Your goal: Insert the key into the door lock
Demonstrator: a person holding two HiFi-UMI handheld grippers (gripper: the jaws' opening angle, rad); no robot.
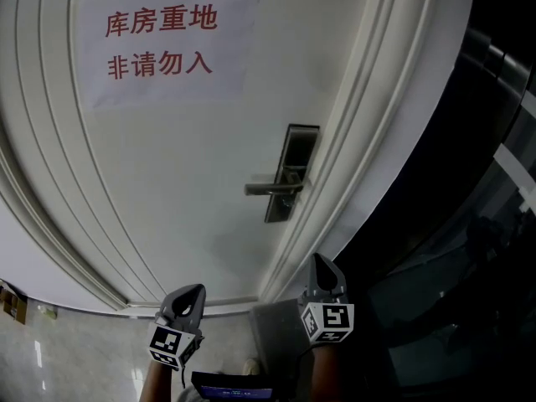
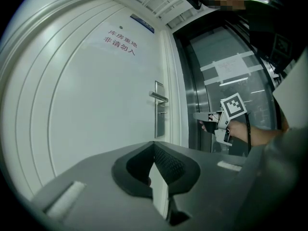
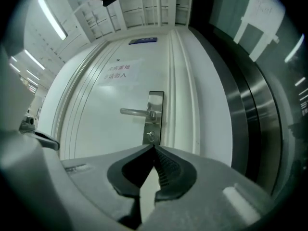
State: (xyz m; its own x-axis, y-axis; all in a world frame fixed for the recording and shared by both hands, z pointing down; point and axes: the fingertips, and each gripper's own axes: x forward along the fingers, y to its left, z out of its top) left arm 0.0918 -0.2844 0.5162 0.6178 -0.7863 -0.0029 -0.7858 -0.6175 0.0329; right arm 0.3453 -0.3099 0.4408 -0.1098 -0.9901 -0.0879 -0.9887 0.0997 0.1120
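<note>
While both tongs sit low before the white door [image 1: 167, 182], a paper sign [image 1: 163, 44] with red characters hangs at its upper left. The left gripper [image 1: 194, 293] is clenched on nothing: its own view shows the ribbed pads meeting at the tips, with only door behind the slit below them. Further right, the lock plate [image 1: 293, 170] stands near the door's right edge, its lever handle [image 1: 268, 187] reaching leftwards. Just under that lever a small stub, apparently the key [image 2: 162, 113], sits in the lock. Its long axis runs square to the door face and its head points out into the room. Only the left gripper view, seeing the plate from the side, shows that stub standing proud. The right gripper view meets the keyhole head-on, and the head view leaves it a blur. The right gripper [image 1: 320, 266] is likewise shut and empty, well apart from the lock. Rightmost stands a dark glass panel [image 1: 469, 224].
</note>
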